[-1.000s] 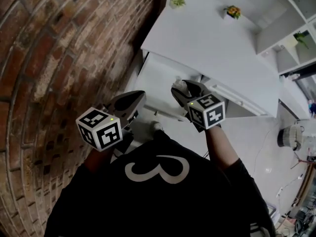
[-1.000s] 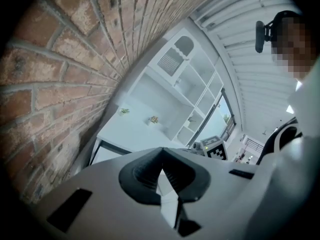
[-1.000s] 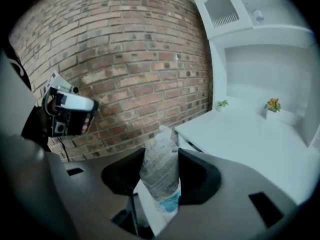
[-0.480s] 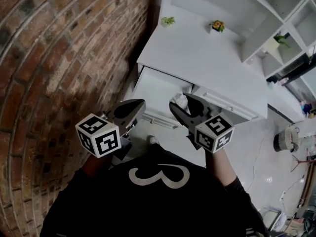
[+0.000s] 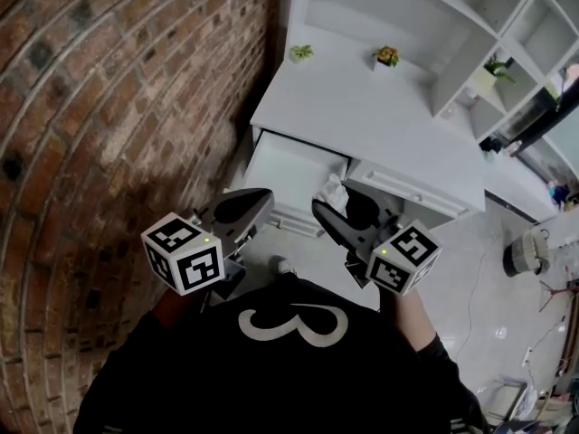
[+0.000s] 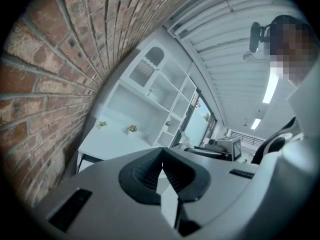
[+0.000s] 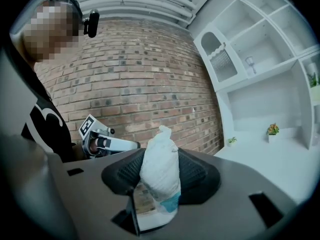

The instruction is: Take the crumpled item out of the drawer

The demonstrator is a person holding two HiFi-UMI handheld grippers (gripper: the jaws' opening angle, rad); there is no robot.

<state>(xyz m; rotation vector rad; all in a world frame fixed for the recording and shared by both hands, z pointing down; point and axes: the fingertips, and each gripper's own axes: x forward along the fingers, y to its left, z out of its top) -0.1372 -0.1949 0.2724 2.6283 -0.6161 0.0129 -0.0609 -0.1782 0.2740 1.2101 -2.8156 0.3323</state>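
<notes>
The right gripper (image 7: 161, 173) pinches the crumpled item (image 7: 160, 159), a white wad with a touch of blue at its lower end, which stands upright between the ribbed pads and pokes out above them. From the head view this right gripper (image 5: 336, 217) holds the crumpled item (image 5: 332, 193) up off the drawer (image 5: 288, 165), showing over the drawer's near right corner. The drawer is pulled open under the left end of a white surface (image 5: 380, 116). The left gripper (image 6: 162, 154) has its pads pressed together at the tips with nothing between them, and hangs just beside the right one, in front of the drawer. Two small plants (image 5: 301, 52) stand at the back of the surface, below white shelves (image 5: 398, 7), and a brick wall (image 5: 109, 107) runs along the left
</notes>
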